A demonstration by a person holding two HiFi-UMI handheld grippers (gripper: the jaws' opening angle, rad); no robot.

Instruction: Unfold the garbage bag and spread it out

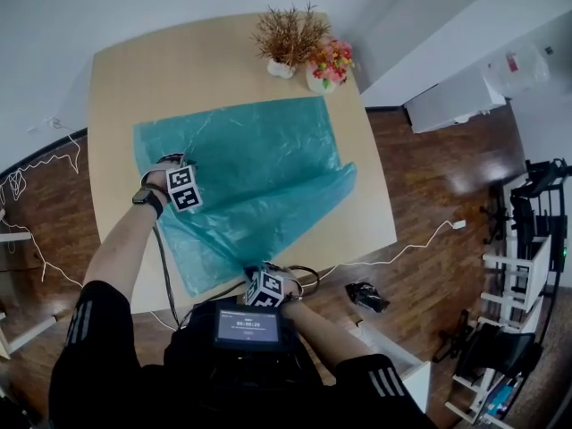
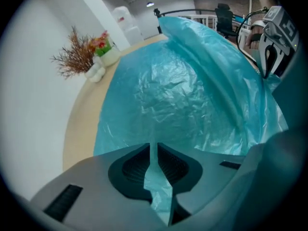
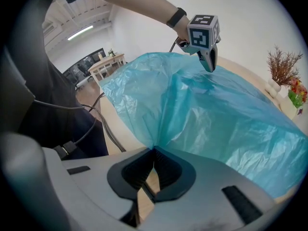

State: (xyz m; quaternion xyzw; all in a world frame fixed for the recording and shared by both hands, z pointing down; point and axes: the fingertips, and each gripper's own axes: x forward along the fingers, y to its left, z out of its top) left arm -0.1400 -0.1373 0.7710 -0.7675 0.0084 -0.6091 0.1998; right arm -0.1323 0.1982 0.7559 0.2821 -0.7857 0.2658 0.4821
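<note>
A teal garbage bag lies mostly flat over the wooden table, its near part lifted into a ridge between my two grippers. My left gripper is over the bag's left edge. In the left gripper view its jaws stand a narrow gap apart, with a strip of the film running through the gap. At the table's near edge, my right gripper is shut on the bag's near corner. In the right gripper view the film fans out from the pinched jaws toward the left gripper.
A dried plant in a white pot and a pot of pink flowers stand at the table's far edge. A white cable and a black object lie on the floor to the right. White furniture stands beyond.
</note>
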